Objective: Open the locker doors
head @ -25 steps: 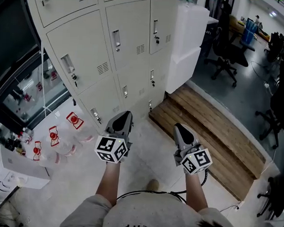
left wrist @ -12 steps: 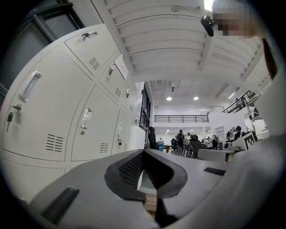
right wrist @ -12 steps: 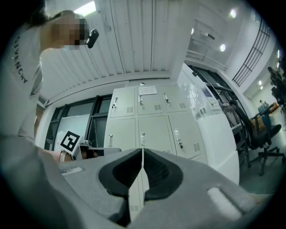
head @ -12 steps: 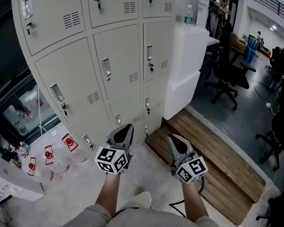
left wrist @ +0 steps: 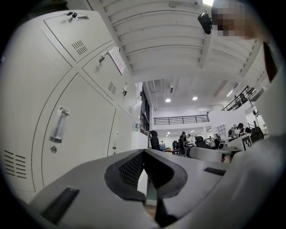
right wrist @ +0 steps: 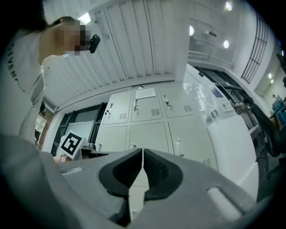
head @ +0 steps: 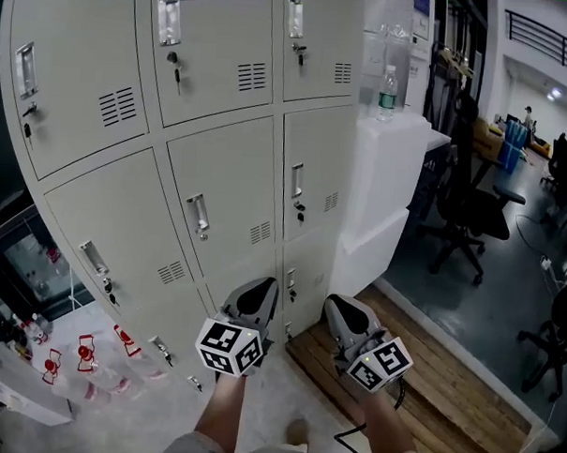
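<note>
Head view, left claw (head: pixel 260 287) pressed together, empty, right claw (head: pixel 336 304) just closing, nothing between, locker doors (head: pixel 231 186) all closed.

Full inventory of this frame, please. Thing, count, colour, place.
locker bank: one, pale grey, ahead and left; all visible doors shut
white cabinet: one, white, right of the lockers
water bottle: one, clear, on the white cabinet
wooden platform: one, brown, floor at right
office chairs: at least two, black, right background
red-and-white objects: several, floor at lower left, unidentifiable
forearms: two, bottom centre
left tongs: one, grey, shut, empty
right tongs: one, grey, shut, empty
</note>
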Demonstrator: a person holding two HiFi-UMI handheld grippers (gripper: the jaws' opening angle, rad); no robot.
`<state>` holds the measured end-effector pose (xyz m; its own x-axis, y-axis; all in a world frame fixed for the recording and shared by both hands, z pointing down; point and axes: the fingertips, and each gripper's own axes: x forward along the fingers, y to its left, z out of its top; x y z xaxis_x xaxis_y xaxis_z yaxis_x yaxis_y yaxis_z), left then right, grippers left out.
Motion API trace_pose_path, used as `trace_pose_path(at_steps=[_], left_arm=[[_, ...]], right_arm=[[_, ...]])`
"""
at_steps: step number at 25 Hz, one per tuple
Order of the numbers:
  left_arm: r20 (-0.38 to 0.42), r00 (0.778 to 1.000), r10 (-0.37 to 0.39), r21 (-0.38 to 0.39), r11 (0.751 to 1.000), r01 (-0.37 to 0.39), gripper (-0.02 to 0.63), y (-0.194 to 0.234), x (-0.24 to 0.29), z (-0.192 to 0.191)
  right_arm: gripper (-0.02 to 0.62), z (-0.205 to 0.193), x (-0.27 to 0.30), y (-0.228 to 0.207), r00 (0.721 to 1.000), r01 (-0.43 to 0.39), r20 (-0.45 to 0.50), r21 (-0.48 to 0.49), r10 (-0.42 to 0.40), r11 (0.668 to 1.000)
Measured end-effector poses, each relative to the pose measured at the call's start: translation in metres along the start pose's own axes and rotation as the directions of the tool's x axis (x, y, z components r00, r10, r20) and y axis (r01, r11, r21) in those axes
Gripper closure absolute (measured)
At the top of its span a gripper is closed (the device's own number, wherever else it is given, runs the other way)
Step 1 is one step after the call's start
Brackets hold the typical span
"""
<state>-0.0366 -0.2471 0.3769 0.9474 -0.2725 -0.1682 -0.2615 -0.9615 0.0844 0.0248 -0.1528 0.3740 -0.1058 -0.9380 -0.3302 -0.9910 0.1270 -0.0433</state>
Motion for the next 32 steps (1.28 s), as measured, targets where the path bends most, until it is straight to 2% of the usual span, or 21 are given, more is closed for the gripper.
trace_pose_path(at_steps=[6,9,12,21,27,32], left_arm=[[0.076,0.996,0.049,0.034,0.998,-0.051,0.607,0.044,0.072,0.034],[0.099,0.994,0.044,0.07,0.996,-0.051,0.607,0.056,0.096,0.05],[0.126,0.99,0.062,0.071,0.995,-0.071,0.607,0.067,0.116,0.066],[0.143,0.98,0.135,0.166,0.973,-0.158,0.607,0.09,0.176,0.096],[0.165,0.958,0.235,0.179,0.948,-0.263,0.607,0.109,0.209,0.11],[0.16,0.93,0.332,0.181,0.916,-0.358,0.607,0.125,0.231,0.119]], right_arm=[[0.583,0.022,0.079,-0.062,0.995,-0.092,0.046,-0.028,0.093,0.995],[0.583,0.033,0.109,-0.082,0.991,-0.114,0.069,-0.042,0.117,0.993],[0.584,0.042,0.134,-0.1,0.987,-0.131,0.087,-0.044,0.134,0.99],[0.584,0.068,0.199,-0.148,0.96,-0.228,0.159,-0.031,0.23,0.973],[0.584,0.084,0.237,-0.181,0.934,-0.316,0.164,-0.038,0.318,0.948],[0.583,0.071,0.267,-0.204,0.922,-0.375,0.081,-0.045,0.378,0.926]])
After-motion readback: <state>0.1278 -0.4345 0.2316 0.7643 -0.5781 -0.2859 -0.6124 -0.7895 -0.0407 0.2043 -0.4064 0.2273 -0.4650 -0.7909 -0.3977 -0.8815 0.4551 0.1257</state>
